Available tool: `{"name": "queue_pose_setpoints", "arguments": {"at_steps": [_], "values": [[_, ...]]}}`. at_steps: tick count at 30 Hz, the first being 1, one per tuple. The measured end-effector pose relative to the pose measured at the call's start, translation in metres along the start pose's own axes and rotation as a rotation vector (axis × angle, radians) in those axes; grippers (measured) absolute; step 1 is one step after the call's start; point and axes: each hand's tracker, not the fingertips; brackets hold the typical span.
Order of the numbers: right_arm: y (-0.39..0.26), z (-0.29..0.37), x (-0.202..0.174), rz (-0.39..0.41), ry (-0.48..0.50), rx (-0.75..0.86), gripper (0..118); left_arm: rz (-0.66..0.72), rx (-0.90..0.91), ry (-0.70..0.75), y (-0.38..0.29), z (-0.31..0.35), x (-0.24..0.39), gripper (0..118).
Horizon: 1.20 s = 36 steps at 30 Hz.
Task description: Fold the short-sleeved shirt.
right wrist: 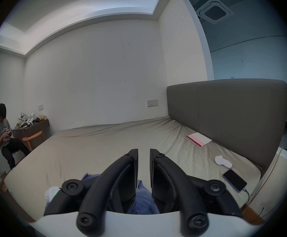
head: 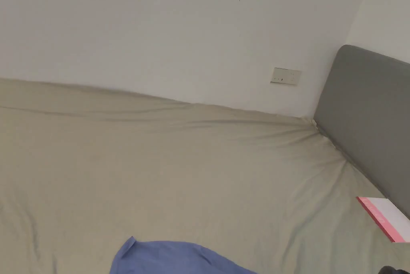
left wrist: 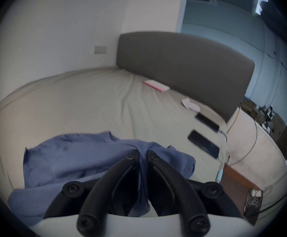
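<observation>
We have the blue short-sleeved shirt [left wrist: 81, 157] lying rumpled on the beige bed sheet [left wrist: 81, 104], close to the bed's near edge and well away from the grey headboard [left wrist: 182, 66]. In the head view only a rounded blue fold of it [head: 172, 258] shows at the bottom edge of the picture, with bare sheet stretching away to the wall.

Our left gripper [left wrist: 143, 152] has its jaws drawn nearly together on a bunched ridge of the shirt; the cloth gathers into the narrow slot between the tips and runs down between the two black arms (it looks pinched from both sides). The rest of the shirt spreads off to the left of the jaws, wrinkled but mostly flat on the sheet, with a further lump of it to the right.

Our right gripper [right wrist: 144, 152] hovers over the near part of the bed with a small gap between its tips and nothing caught there; we see sheet through the gap, and blue shirt cloth [right wrist: 142, 198] lower down behind the arms.

Along the headboard edge of the bed lie a pink-and-white booklet [right wrist: 200, 139], a small white sock-like bundle [right wrist: 223, 162] and a dark phone [right wrist: 234, 180] with a cable at its end; the left gripper view shows a second dark phone [left wrist: 203, 144] near that same side. Beyond the far corner of the bed a person [right wrist: 4, 134] sits by a low cabinet.
</observation>
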Motion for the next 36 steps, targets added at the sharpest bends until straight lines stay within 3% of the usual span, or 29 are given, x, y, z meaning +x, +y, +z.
{"name": "queue_pose_setpoints", "arguments": {"at_steps": [2, 3, 7, 10, 14, 20, 23, 29, 32, 33, 34, 35, 36], "values": [[-0.003, -0.004, -0.005, 0.006, 0.003, -0.013, 15, 0.027, -0.046, 0.016, -0.012, 0.001, -0.009, 86], [-0.004, -0.005, -0.007, 0.008, 0.008, -0.018, 15, 0.048, -0.038, 0.023, -0.012, 0.006, -0.015, 100], [-0.004, -0.008, -0.019, 0.004, 0.044, -0.027, 15, 0.092, 0.011, 0.046, -0.009, 0.047, -0.046, 102], [0.000, -0.009, -0.028, 0.009, 0.067, -0.009, 15, 0.078, 0.110, 0.209, -0.003, 0.109, -0.086, 103], [0.007, -0.014, -0.044, 0.000, 0.124, -0.002, 15, 0.194, 0.195, 0.387, -0.023, 0.205, -0.154, 104], [0.004, -0.021, -0.074, 0.041, 0.204, -0.016, 15, 0.447, -0.016, 0.680, -0.106, 0.250, -0.247, 104], [-0.002, -0.020, -0.081, 0.060, 0.233, -0.033, 15, 0.548, -0.051, 0.674, -0.138, 0.233, -0.282, 104], [-0.015, -0.014, -0.081, 0.080, 0.254, -0.118, 15, 0.655, -0.128, 0.682, -0.157, 0.179, -0.296, 90], [-0.025, -0.008, -0.079, 0.130, 0.229, -0.147, 15, 0.690, -0.132, 0.635, -0.158, 0.163, -0.298, 74], [-0.026, -0.009, -0.078, 0.145, 0.222, -0.155, 15, 0.684, -0.156, 0.659, -0.157, 0.158, -0.293, 65], [-0.029, -0.008, -0.077, 0.151, 0.220, -0.163, 16, 0.591, -0.181, 0.745, -0.155, 0.154, -0.285, 55], [-0.029, -0.010, -0.075, 0.141, 0.242, -0.172, 19, 0.511, -0.204, 0.777, -0.153, 0.152, -0.277, 37], [-0.029, -0.012, -0.072, 0.117, 0.290, -0.189, 29, 0.502, -0.204, 0.749, -0.154, 0.149, -0.286, 5]]}}
